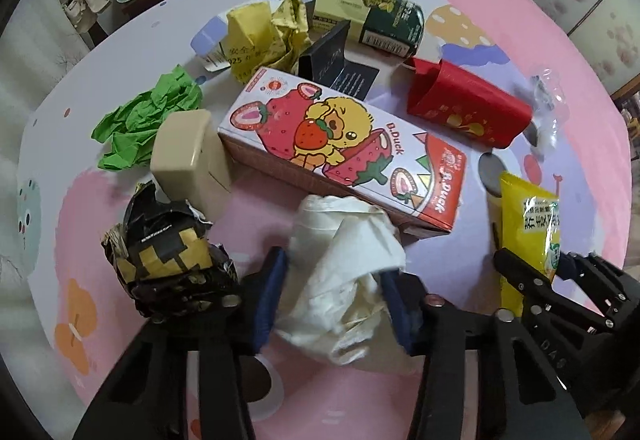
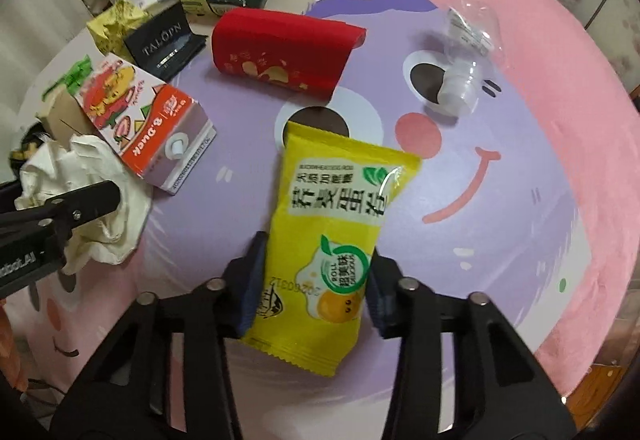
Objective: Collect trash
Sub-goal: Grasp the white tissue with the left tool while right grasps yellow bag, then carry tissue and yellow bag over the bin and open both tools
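A crumpled white paper wad lies on the cartoon-printed mat. My left gripper points down over it, and both blue pads press its sides. In the right wrist view a yellow snack packet lies flat on the purple part of the mat. My right gripper straddles the packet's near half, with its pads against both edges. The two grippers work side by side: the right one shows at the lower right of the left wrist view, and the packet rises above it.
Other litter lies around: a B.Duck strawberry carton, a red sleeve, a green paper ball, a black-and-gold wrapper, a beige block, yellow crumpled paper, a green carton, and a clear plastic bottle.
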The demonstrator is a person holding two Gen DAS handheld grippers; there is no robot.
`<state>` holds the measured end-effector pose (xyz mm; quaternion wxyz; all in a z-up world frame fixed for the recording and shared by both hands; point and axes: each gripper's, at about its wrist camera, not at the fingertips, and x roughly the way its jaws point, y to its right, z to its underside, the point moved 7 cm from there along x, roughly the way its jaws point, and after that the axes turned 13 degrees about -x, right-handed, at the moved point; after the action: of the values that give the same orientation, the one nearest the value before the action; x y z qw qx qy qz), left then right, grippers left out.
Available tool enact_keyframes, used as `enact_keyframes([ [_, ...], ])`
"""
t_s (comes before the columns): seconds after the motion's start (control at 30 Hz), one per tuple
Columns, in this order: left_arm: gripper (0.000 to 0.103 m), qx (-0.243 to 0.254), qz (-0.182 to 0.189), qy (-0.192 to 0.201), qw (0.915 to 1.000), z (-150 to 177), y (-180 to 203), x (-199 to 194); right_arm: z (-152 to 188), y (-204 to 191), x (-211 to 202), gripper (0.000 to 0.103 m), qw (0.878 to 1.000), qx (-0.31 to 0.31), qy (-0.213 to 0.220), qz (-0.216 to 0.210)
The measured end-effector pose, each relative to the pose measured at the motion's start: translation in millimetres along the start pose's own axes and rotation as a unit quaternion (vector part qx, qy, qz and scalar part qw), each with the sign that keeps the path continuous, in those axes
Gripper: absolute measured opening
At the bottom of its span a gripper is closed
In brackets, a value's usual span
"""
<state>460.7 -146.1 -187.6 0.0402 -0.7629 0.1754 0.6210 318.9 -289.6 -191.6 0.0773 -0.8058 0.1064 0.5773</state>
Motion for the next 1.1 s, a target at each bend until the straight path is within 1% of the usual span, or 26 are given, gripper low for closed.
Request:
enact_keyframes([
  [0.07,0.04,-0.004,0.004,-0.001,1.0,2,0,-4,0,6,-6,0.029,1.0,0.011,0.009,-0.027],
  [0.17,0.039,-0.009,0.008,0.005,0.9999,8,4,-13,2,12,-19,0.025,0.997,0.021,0.028,-0.063],
  [0.23,0.039,-0.016,0.015,0.01,0.9997,14,2,-27,1,14,-29,0.023,0.995,0.027,0.039,-0.089],
  [0.27,0.039,-0.018,0.018,0.014,0.9996,18,3,-33,-2,16,-34,0.02,0.993,0.029,0.046,-0.104],
  [0.43,0.039,-0.029,0.024,0.036,0.9986,39,13,-64,-4,29,-68,0.019,0.989,0.01,0.063,-0.134],
  [0.57,0.039,-0.042,0.026,0.055,0.9972,64,29,-90,4,35,-95,0.018,0.983,-0.017,0.08,-0.167],
  [0.7,0.039,-0.068,0.019,0.081,0.9942,98,47,-115,17,38,-122,0.017,0.971,-0.062,0.098,-0.208],
  [0.8,0.039,-0.098,0.009,0.095,0.9906,136,67,-129,35,45,-145,0.017,0.96,-0.102,0.113,-0.237],
  [0.83,0.039,-0.104,0.006,0.097,0.9898,144,73,-132,44,49,-154,0.016,0.955,-0.115,0.118,-0.248],
  [0.97,0.039,-0.134,-0.009,0.108,0.985,197,107,-144,79,65,-179,0.015,0.94,-0.153,0.122,-0.28],
  [1.03,0.039,-0.152,-0.012,0.108,0.9825,224,123,-148,102,77,-190,0.011,0.934,-0.175,0.116,-0.289],
  [1.1,0.039,-0.165,-0.018,0.112,0.9798,257,141,-152,124,88,-197,0.011,0.93,-0.185,0.107,-0.299],
])
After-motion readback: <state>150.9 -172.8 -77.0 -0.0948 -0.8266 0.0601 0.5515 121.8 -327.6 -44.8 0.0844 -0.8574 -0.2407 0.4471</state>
